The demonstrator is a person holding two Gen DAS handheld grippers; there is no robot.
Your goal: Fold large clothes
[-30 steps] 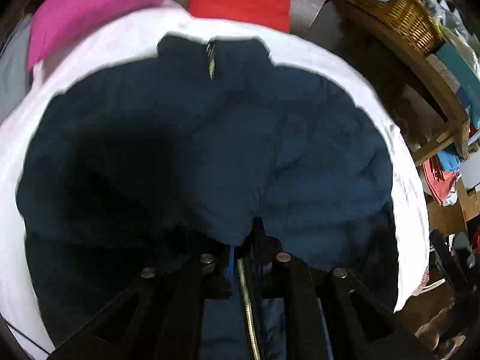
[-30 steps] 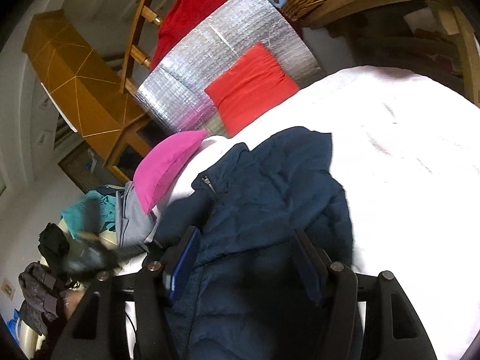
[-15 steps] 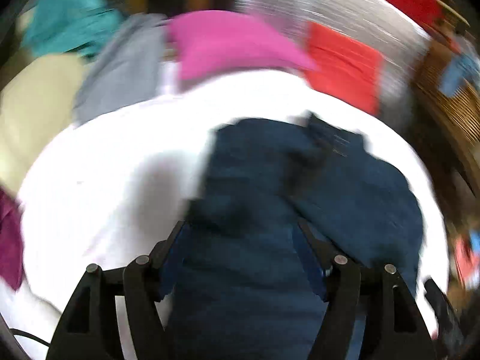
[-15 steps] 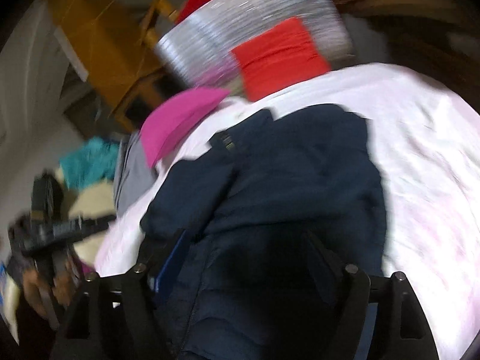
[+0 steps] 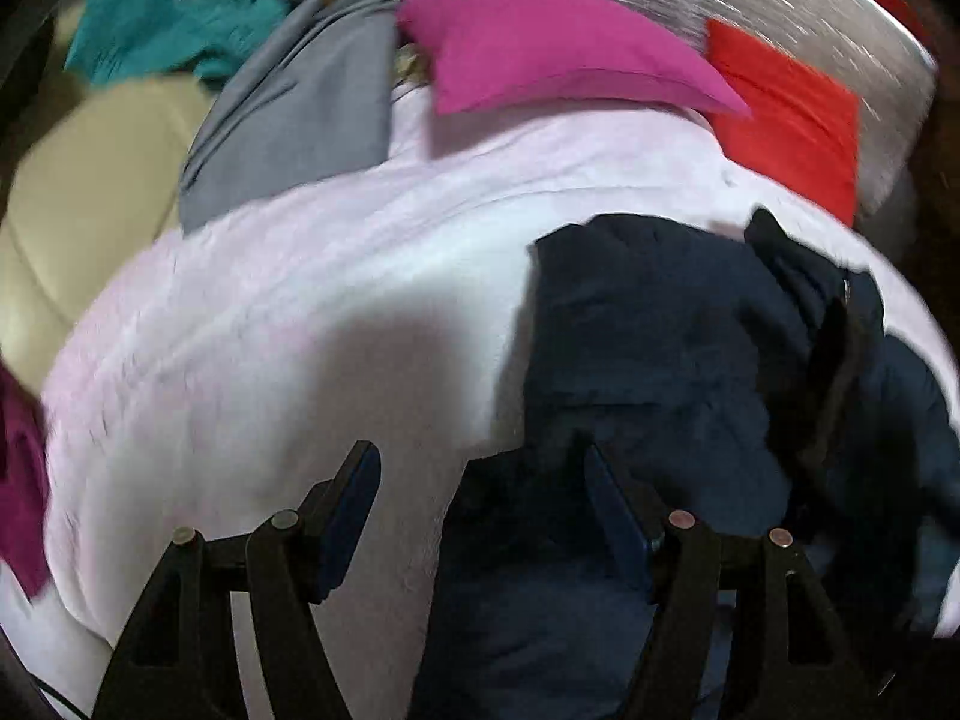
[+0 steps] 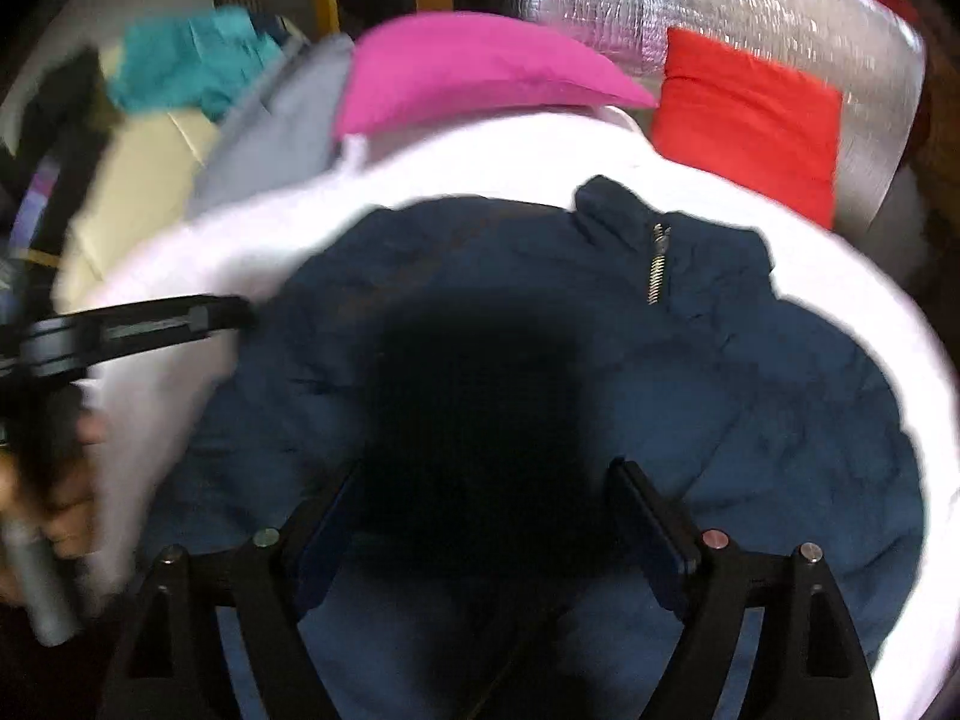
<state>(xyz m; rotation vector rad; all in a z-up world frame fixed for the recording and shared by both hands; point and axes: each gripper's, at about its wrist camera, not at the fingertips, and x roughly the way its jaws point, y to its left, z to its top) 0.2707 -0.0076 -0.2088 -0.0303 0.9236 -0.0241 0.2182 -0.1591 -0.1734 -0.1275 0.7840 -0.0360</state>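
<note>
Left wrist view: my left hand-held gripper (image 5: pixel 480 480) stands wide and empty above the white bed cover (image 5: pixel 270 324), the navy jacket (image 5: pixel 672 360) lying under its right finger.

Right wrist view: my right hand-held gripper (image 6: pixel 480 501), jaws opening with nothing gripped, hovers over the jacket (image 6: pixel 750 396) spread flat, zipper (image 6: pixel 658 264) upward.

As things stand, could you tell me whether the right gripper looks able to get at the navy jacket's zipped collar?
Probably yes: the right gripper, jaws opening and empty, hangs over the navy jacket, and nothing lies between it and the collar at the far edge.
</note>
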